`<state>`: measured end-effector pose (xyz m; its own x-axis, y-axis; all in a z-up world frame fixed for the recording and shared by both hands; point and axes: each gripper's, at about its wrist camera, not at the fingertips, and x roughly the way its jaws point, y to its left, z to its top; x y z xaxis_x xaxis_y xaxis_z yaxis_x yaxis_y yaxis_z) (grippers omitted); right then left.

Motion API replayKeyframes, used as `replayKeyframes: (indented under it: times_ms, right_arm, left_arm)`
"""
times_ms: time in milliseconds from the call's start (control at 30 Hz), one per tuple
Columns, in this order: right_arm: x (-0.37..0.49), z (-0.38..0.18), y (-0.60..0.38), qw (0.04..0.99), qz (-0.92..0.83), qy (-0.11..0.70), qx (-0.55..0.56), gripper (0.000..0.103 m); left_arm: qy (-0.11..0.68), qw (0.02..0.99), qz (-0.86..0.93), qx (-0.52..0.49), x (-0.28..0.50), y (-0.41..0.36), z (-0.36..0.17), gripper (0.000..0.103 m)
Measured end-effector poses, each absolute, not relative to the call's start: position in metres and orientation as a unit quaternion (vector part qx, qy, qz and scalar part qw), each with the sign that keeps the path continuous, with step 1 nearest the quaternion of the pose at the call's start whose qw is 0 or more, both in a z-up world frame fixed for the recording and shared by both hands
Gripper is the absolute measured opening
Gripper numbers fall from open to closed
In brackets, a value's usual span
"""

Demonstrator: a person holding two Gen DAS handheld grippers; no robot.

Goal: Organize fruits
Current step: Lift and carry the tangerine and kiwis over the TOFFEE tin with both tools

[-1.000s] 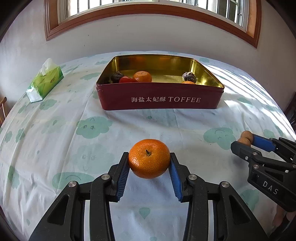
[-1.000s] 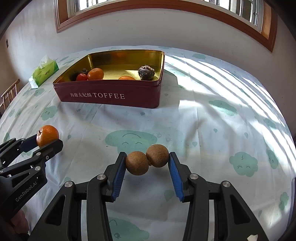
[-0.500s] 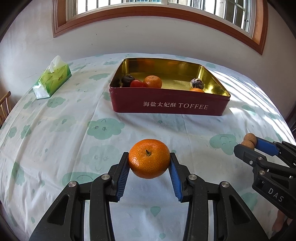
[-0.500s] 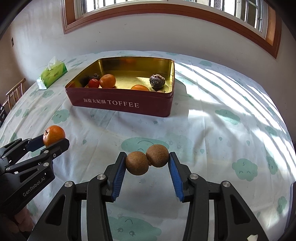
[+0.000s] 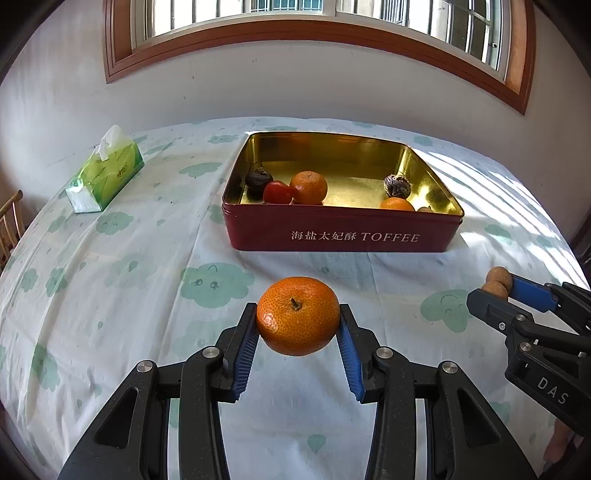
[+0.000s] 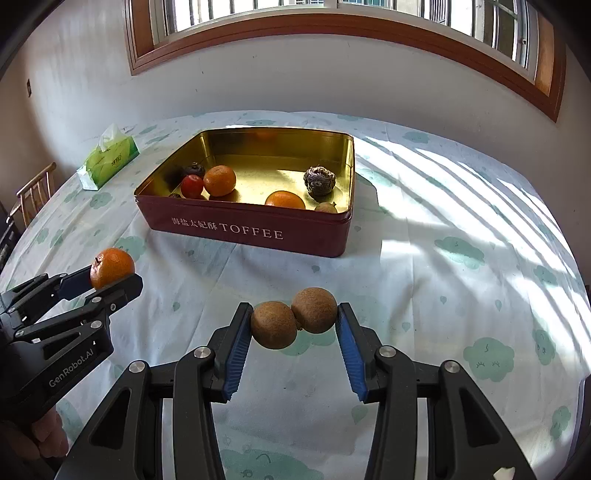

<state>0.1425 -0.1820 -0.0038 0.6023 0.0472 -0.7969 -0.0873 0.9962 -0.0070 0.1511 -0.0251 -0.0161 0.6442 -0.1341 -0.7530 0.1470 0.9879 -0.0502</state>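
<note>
Tin (image 5: 340, 236) now farther off; tangerine (image 5: 297, 315) betw. L jaws, clamped.

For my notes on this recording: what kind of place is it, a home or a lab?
Probably a home room. A table under a cloud-print cloth stands below a wood-framed window, with a tissue box and a toffee tin of fruit on it.

A glossy gold metal interior gleams inside the red toffee tin (image 5: 340, 236), set on a matt printed cloth covering the tabletop (image 5: 110, 280). The near tangerine (image 5: 297, 315) shows shiny, pitted peel; the two brown fruits (image 6: 293, 322) look rough and dull between ribbed blue pads (image 6: 236, 354).
</note>
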Motion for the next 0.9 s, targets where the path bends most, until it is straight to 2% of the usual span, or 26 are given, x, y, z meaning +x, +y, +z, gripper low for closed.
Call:
replayKeyframes:
  times_ms: [900]
  right_arm:
    - [0.206, 0.033, -0.169, 0.912, 0.054, 0.404, -0.041, 0.042]
  left_arm:
    - [0.38, 0.922, -0.073, 0.009, 0.218, -0.011, 0.023, 0.043]
